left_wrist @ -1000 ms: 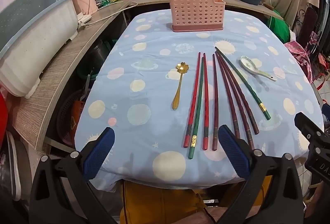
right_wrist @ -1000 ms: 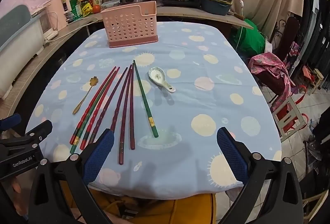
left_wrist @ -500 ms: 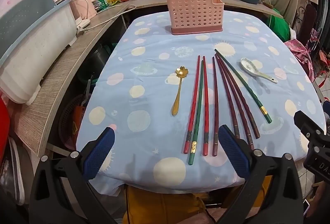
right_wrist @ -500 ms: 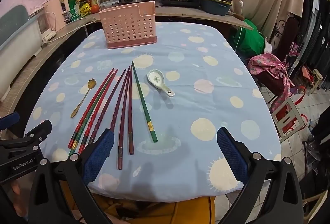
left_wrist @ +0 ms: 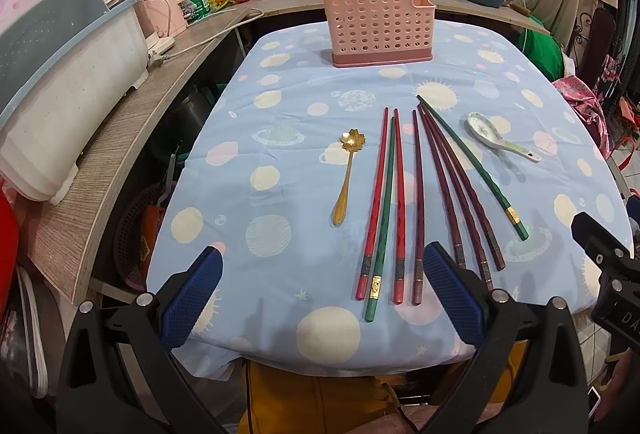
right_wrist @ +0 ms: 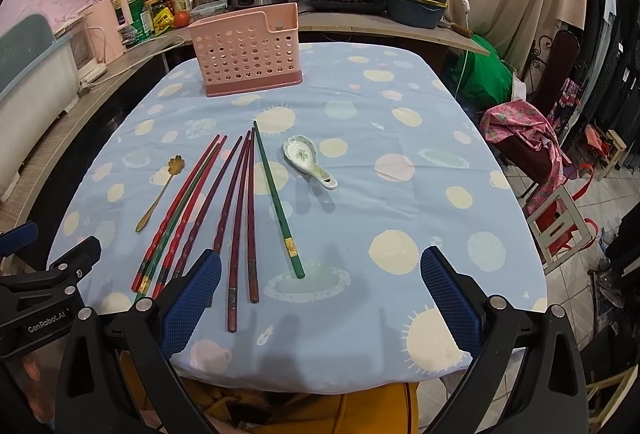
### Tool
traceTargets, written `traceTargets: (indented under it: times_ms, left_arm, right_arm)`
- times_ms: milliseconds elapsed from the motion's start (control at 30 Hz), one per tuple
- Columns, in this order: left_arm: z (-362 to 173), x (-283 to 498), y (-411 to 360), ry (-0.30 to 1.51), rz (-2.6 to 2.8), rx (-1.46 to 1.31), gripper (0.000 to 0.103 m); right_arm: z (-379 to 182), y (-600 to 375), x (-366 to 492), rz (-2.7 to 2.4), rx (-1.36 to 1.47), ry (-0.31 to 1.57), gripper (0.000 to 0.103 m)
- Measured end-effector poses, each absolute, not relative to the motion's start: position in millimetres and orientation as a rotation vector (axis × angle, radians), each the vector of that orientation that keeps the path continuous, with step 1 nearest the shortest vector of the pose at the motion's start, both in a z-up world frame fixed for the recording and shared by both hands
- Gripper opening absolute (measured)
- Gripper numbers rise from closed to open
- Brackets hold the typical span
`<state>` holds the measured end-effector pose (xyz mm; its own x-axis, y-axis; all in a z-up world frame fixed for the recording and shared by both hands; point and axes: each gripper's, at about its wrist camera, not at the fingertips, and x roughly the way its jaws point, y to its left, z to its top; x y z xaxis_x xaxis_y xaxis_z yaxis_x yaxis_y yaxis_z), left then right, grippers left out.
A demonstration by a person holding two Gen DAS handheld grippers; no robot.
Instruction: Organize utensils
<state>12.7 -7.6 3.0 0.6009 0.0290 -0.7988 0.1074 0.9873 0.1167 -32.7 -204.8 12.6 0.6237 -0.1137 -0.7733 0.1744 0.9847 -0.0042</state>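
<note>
the left gripper (left_wrist: 322, 298) is wide open w/ nothing in it. it hangs over the near edge of the table (left_wrist: 280, 94), above the near ends of the chopsticks, not touching them. the right gripper (right_wrist: 320, 300) is wide open too & holds nothing. it hangs over the near edge, w/ its left blue pad (right_wrist: 192, 300) above the ends of the dark red sticks.

on the blue spotty cloth lie 8 chopsticks in a loose fan: 2 red chopsticks (left_wrist: 398, 202), 2 green chopsticks (left_wrist: 472, 164) & 4 dark red chopsticks (left_wrist: 444, 190). one green stick lies between the 2 red ones; the other lies alone on the right. there is 1 gold spoon (left_wrist: 347, 174) just left of the sticks & 1 white spoon (left_wrist: 496, 138) w/ green flowers just right of them.

1 pink basket (left_wrist: 378, 26) w/ holes stands upright at the far end of the table, well apart from the sticks. cannot tell if anything is inside it.
</note>
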Motion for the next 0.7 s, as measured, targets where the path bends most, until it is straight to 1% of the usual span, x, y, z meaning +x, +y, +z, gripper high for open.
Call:
traceTargets:
  times_ms: [700]
  left_arm:
    - [2.0, 5.2, -3.2, 0.917, -0.040, 0.152, 0.096]
  right_arm:
    - [16.3, -198.4, -35.4, -0.156, 0.064, 0.872, 0.096]
